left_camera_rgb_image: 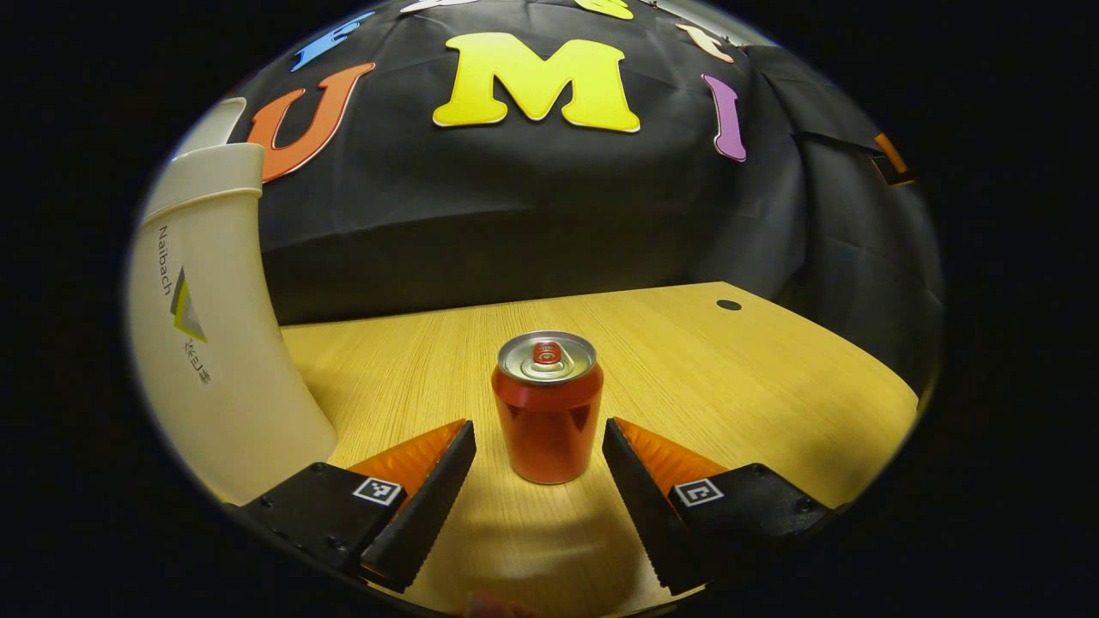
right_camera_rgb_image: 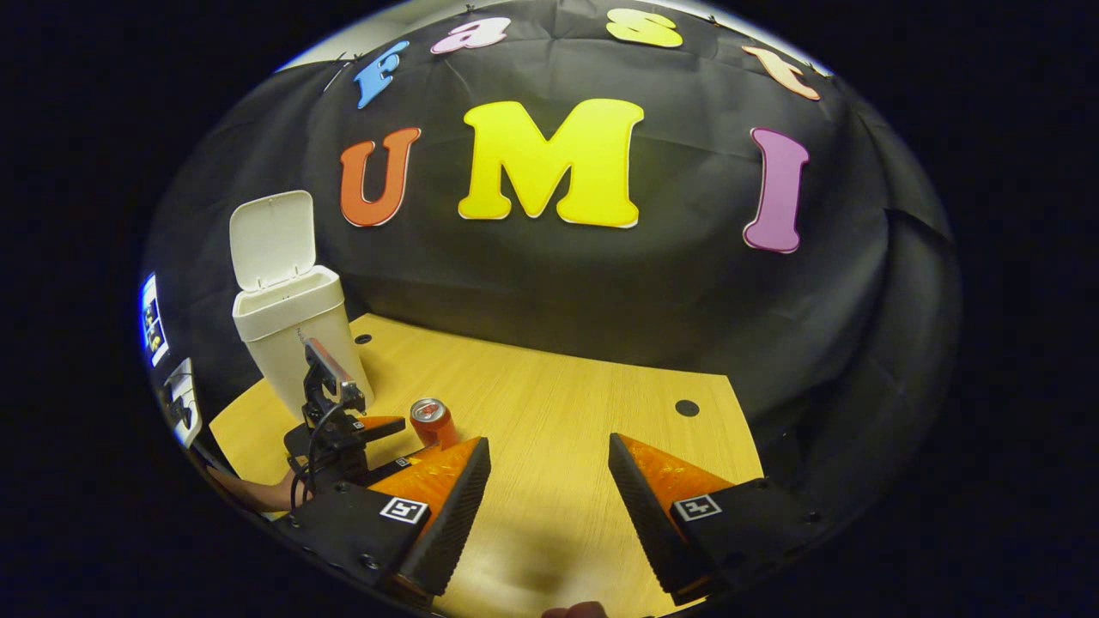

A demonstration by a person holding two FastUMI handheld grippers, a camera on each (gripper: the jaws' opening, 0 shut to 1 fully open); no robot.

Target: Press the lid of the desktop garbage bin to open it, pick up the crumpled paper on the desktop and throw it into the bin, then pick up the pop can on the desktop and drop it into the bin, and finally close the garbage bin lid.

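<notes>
Left gripper (left_camera_rgb_image: 539, 468) level, low, jaws wide apart, fingers at 7 and 5 o'clock. Right gripper (right_camera_rgb_image: 549, 485) likewise spread, gripping nothing, fingers at 7 and 5.

Brand word and triangle logo on garbage bin (left_camera_rgb_image: 215, 343); square coded markers on left tongs (left_camera_rgb_image: 539, 442)

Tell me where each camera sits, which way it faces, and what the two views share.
Left gripper view: rides on the left gripper, low over the table, facing the pop can between its open fingers; bin at left.
Right gripper view: rides on the right gripper, farther back, facing the booth wall; a forearm shows at lower left.
Shared: pop can, bin with its lid up, table, left gripper.
</notes>
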